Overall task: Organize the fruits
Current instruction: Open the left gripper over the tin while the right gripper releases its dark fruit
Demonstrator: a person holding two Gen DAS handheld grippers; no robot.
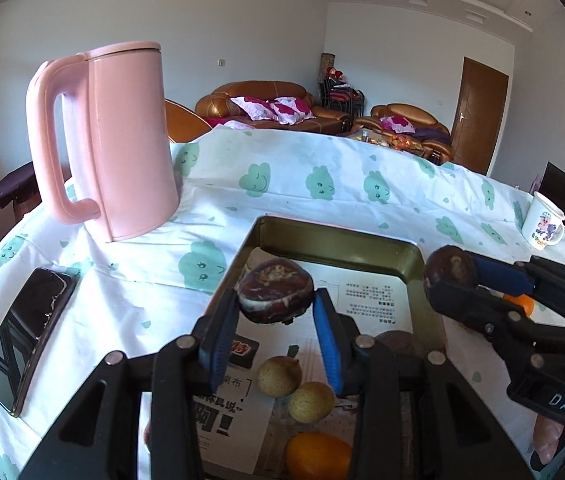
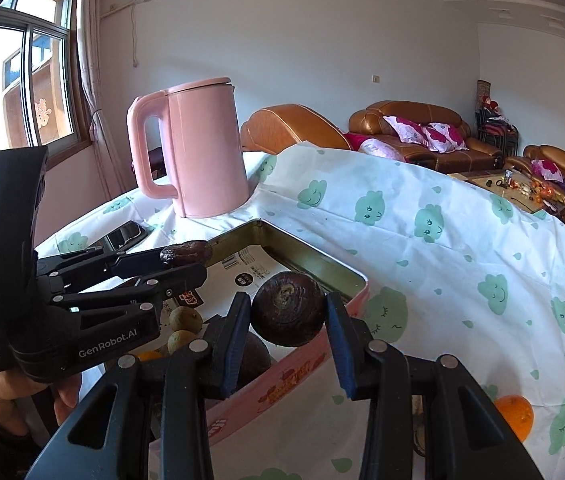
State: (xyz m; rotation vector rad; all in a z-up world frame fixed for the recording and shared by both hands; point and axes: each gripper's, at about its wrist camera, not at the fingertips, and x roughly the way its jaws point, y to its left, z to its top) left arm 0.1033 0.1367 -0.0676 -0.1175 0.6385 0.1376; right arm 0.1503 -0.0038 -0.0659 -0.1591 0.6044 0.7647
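My left gripper [image 1: 276, 300] is shut on a flat dark-brown fruit [image 1: 275, 291] and holds it above the rectangular tin box [image 1: 334, 238]. My right gripper [image 2: 287, 314] is shut on a round dark-brown fruit [image 2: 287, 309] at the tin's right rim [image 2: 322, 266]; it shows at the right of the left wrist view [image 1: 452, 270]. In the tin lie two small tan fruits [image 1: 279, 376] [image 1: 310, 402], an orange [image 1: 317, 456] and a dark fruit [image 1: 396, 340] on printed paper. Another orange [image 2: 516, 416] lies on the cloth outside the tin.
A pink kettle [image 1: 122, 140] stands behind the tin on the left. A black phone [image 1: 28, 332] lies at the left on the cloud-print tablecloth [image 1: 322, 184]. A white mug [image 1: 542, 220] stands near the table's far right edge. Sofas stand beyond.
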